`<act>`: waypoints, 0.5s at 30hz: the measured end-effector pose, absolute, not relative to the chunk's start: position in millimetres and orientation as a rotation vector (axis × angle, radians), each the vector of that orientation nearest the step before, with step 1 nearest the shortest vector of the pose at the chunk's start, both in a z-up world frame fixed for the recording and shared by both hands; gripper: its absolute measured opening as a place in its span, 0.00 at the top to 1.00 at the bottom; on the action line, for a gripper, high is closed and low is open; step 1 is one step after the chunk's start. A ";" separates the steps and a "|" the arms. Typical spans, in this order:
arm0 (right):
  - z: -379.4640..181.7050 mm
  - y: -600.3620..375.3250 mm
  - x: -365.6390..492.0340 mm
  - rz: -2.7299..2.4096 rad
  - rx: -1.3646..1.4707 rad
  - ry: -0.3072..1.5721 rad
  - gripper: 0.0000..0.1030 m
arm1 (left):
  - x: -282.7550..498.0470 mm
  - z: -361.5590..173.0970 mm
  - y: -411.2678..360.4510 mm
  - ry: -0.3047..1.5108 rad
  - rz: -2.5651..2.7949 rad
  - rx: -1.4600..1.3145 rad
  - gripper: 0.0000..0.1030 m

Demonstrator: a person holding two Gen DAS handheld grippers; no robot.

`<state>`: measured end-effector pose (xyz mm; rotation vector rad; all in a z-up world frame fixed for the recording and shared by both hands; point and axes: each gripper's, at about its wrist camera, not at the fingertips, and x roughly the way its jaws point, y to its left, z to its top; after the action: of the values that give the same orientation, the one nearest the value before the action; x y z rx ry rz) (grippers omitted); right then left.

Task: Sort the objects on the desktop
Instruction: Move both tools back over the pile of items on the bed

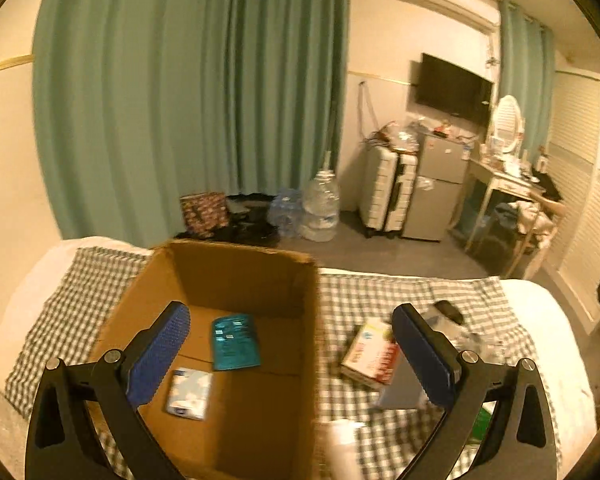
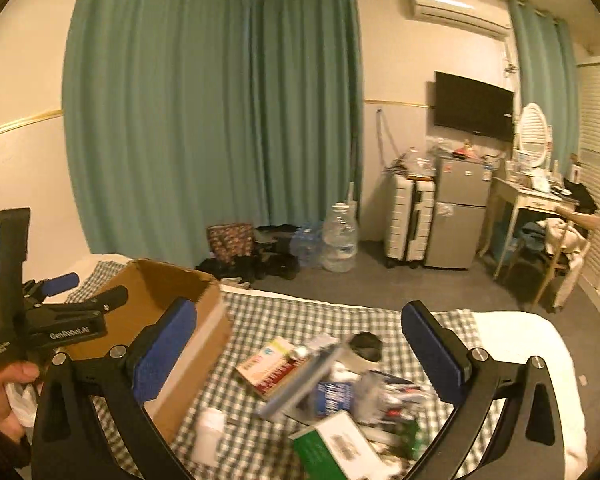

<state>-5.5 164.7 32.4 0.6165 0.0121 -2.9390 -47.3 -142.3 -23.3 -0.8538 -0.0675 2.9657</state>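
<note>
Both our grippers, left (image 1: 290, 344) and right (image 2: 298, 340), gape empty. With 2 packs in the box (image 1: 236, 272), we should next pinch the red book (image 2: 272, 368) squarely, lower centre.

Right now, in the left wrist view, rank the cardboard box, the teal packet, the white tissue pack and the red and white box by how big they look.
1. cardboard box, by far the largest.
2. red and white box.
3. teal packet.
4. white tissue pack.
The two boxed items look close in size, and the tissue pack lies nearer the camera, so that order is unsure.
</note>
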 end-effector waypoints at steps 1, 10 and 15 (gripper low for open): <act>33.0 172.4 1.5 -2.958 0.615 0.011 0.00 | -45.1 -21.4 -135.3 -0.065 2.945 -0.840 0.00; 28.9 224.1 29.3 -3.075 0.659 -0.025 0.00 | -30.7 -23.0 -87.2 -0.031 2.822 -0.798 0.00; 25.1 245.6 42.7 -3.117 0.681 -0.034 0.00 | -27.2 -24.0 -66.6 -0.020 2.788 -0.793 0.00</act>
<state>42.7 245.6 25.1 0.6812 -0.0342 -3.1167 -27.2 -66.6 -24.0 -0.7926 -0.0204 2.7881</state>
